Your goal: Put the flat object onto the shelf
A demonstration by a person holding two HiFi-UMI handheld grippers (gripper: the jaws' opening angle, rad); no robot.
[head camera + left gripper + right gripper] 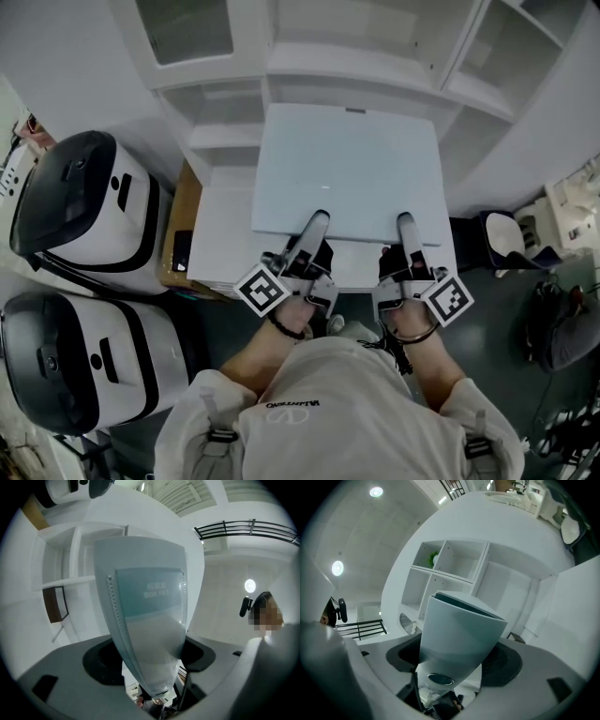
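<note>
Pale blue box file (347, 173) out front, gripped along its near edge by both tools at once! Left tool (317, 221) is clamped on the file's left part, right tool (405, 223) on its right, with the file wedged between each pair of jaws. It lies flat over the white ledge of the shelf unit (309, 70), open compartments just beyond its far edge. Two white-and-black appliances (84, 202) sit off to the left.

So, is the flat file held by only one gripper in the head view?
No, the left gripper and the right gripper both grip the near edge of the flat file.
</note>
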